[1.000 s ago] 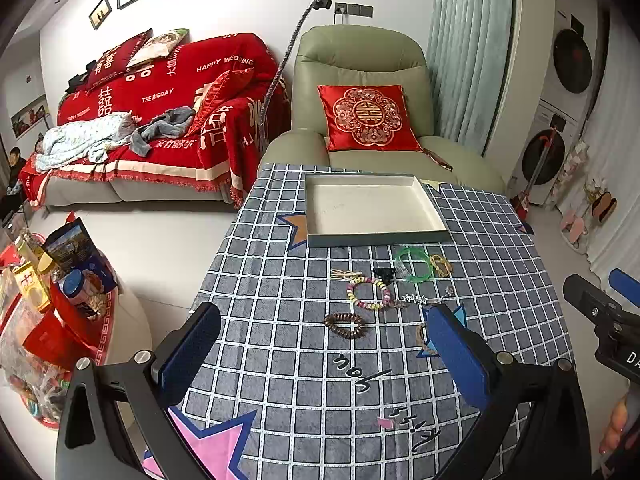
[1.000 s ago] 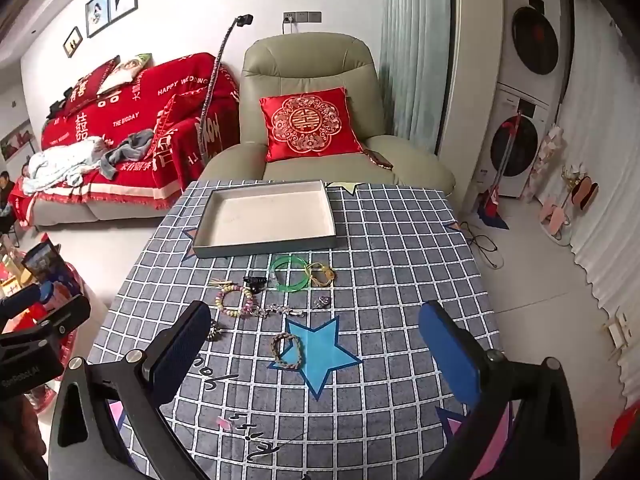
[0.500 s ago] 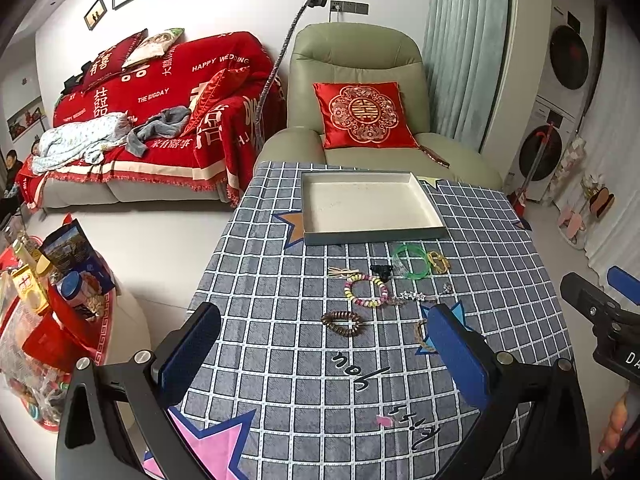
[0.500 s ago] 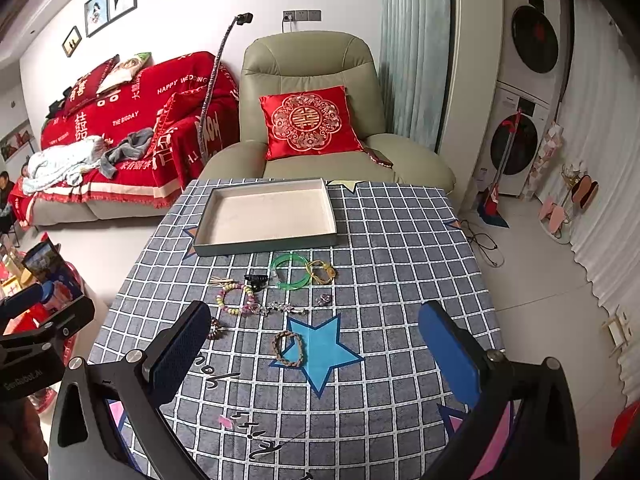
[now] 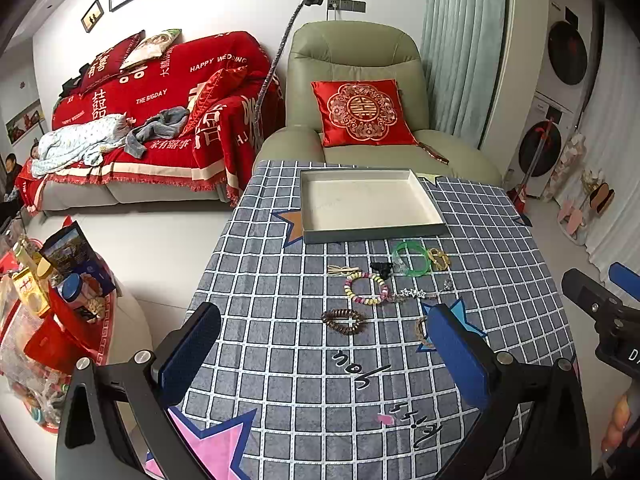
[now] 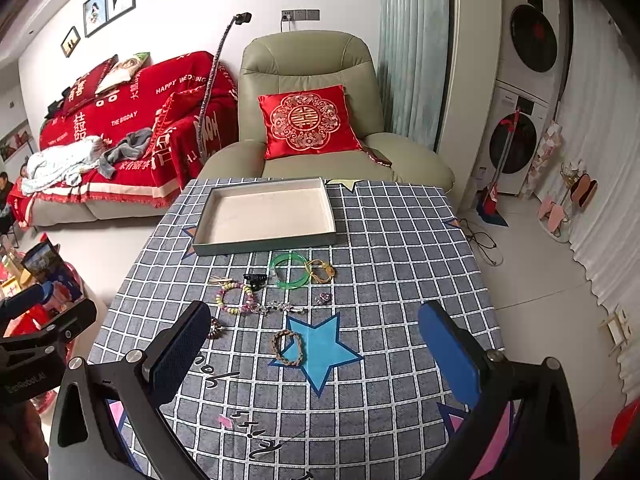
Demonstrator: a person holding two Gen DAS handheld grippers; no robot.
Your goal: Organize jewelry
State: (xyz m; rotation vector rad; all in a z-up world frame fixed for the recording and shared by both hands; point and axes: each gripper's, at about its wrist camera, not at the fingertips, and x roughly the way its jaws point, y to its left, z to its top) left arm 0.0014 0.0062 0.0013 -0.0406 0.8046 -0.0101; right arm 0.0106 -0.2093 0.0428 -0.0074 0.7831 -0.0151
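A shallow empty grey tray (image 5: 308, 208) (image 6: 202, 218) lies at the far side of the checked table. In front of it lie several jewelry pieces: a green bangle (image 5: 411, 257) (image 6: 289, 264), a gold knot bracelet (image 5: 439, 258) (image 6: 321, 271), a black clip (image 5: 381, 269) (image 6: 255, 280), a pastel bead bracelet (image 5: 366, 289) (image 6: 235, 298), a silver star chain (image 6: 280, 307), a brown bead bracelet (image 5: 344, 321) and a braided bracelet (image 6: 288, 347). My left gripper (image 5: 326, 354) is open and empty, above the table's near part. My right gripper (image 6: 316, 354) is open and empty, above the blue star.
The table is covered by a grey checked cloth (image 5: 280, 360) with star prints. A green armchair with a red cushion (image 5: 360, 112) stands behind it, a red-draped sofa (image 5: 152, 120) to the left. A low table with snacks (image 5: 48, 280) is at the left.
Both grippers have moved slightly forward toward the jewelry; the table items sit a little nearer in view. Both stay open and empty.
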